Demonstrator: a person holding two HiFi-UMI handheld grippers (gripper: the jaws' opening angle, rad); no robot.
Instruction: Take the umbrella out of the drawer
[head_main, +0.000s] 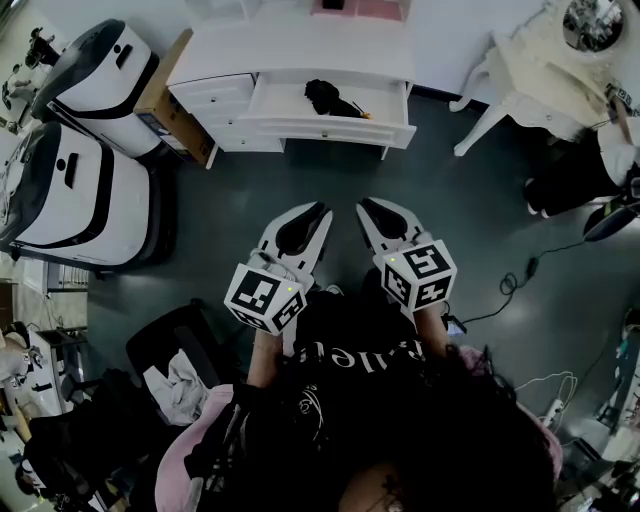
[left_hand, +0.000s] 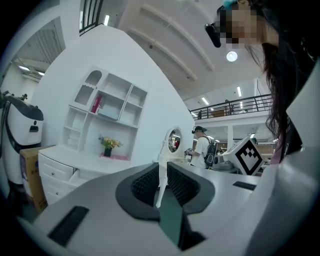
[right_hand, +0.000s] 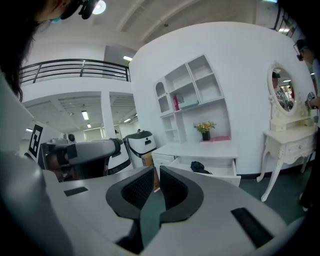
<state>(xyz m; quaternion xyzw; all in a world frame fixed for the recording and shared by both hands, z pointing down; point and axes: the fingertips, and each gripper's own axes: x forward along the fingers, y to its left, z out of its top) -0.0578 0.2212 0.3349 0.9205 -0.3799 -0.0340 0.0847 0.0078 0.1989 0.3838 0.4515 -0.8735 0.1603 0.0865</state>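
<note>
The left gripper (head_main: 322, 214) is clenched on nothing, well short of the drawer (head_main: 330, 130). The umbrella (head_main: 328, 98), dark and seemingly folded, lies in the open drawer about midway between its side walls. The right gripper (head_main: 366, 208) is likewise clenched and empty. To do this well, close in first, spread one gripper's jaws, then reach over the front edge and grip the umbrella's thick middle.

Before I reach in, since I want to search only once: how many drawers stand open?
1: the wide drawer of the white desk, pulled out with the black umbrella inside. The small drawers at its left look shut.
</note>
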